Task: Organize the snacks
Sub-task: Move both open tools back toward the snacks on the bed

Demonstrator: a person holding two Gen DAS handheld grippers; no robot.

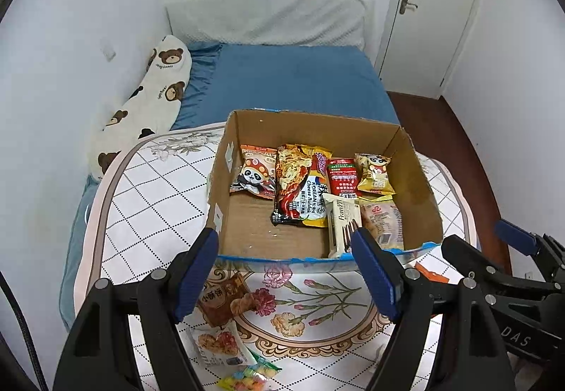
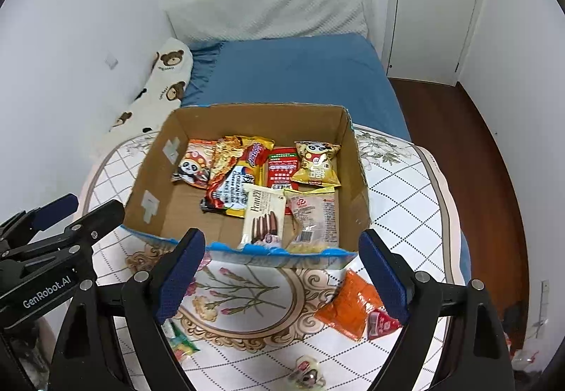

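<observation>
- Sorting snacks into a box [image 1: 420, 179]: a mid-task view from both wrist cameras, with the box resting on a floral cloth [image 1: 148, 200] over a round table beside a bed [image 1: 293, 80].
- Left gripper [image 1: 286, 271]: jaws spread wide, nothing between them; it hovers before the box's near wall, above the loose packets.
- Right gripper [image 2: 282, 271]: likewise wide open and empty, poised just short of the same wall.
- Done so far, as judged from the contents: six packets lie inside the box, namely a panda bag [image 1: 252, 175], a noodle pack [image 1: 300, 190], a red packet [image 1: 342, 175], a yellow bag [image 1: 375, 174], a wafer bar [image 1: 340, 221] and a clear pastry pack [image 1: 383, 218]. They crowd the far and right part; the near-left floor of the box is bare cardboard.
- Left to do: a brown biscuit pack [image 1: 226, 299], a clear snack bag [image 1: 219, 348] and a candy bag [image 1: 247, 377] lie on the cloth under the left gripper; an orange packet [image 2: 349, 306] lies just inside the right gripper's right finger, and a small wrapped sweet [image 2: 307, 375] sits near the bottom edge.
- Estimate: roughly half complete; about five items appear to remain outside, though more may be hidden below the frames.
</observation>
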